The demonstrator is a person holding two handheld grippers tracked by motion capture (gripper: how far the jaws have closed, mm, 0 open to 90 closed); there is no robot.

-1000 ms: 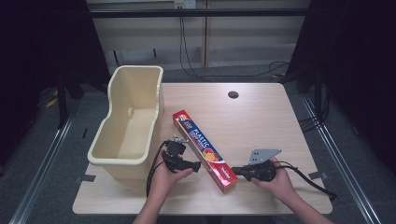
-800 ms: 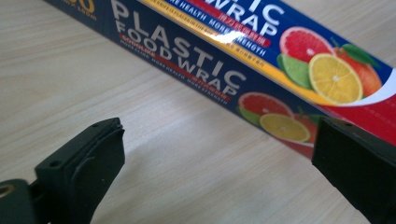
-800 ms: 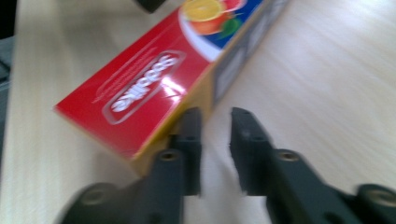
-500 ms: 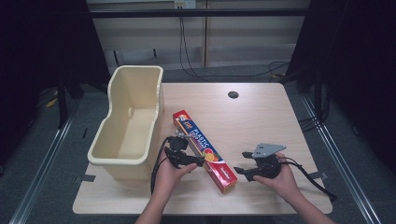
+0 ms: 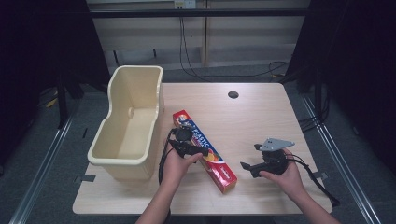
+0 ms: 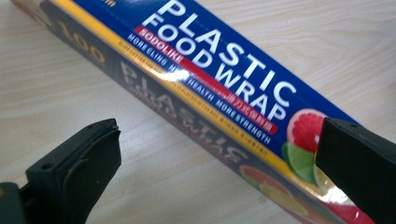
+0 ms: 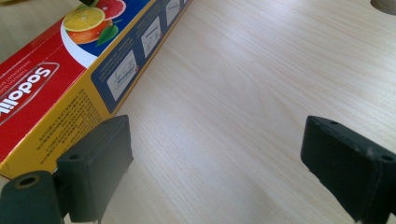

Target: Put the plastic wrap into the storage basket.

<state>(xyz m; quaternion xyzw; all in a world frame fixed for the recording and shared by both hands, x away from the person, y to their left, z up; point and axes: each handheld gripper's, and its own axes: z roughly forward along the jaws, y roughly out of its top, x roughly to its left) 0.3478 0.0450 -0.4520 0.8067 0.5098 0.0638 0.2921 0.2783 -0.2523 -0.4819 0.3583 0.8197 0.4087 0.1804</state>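
A lab recording bay: dark curtains [image 5: 42,56] ring one wooden table [image 5: 261,116] (cables [image 5: 187,51] trailing behind), floor rails [image 5: 341,158] well beyond either jaws.

One box of plastic food wrap [image 5: 205,150] lies on one table [image 5: 261,116], beside one cream plastic bin [image 5: 128,121]; two grippers, left [image 5: 198,151] and right [image 5: 248,164].

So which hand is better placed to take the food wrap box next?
Left, probably. The left tool is open right at the food wrap box, while the right tool is open over bare table beside it.
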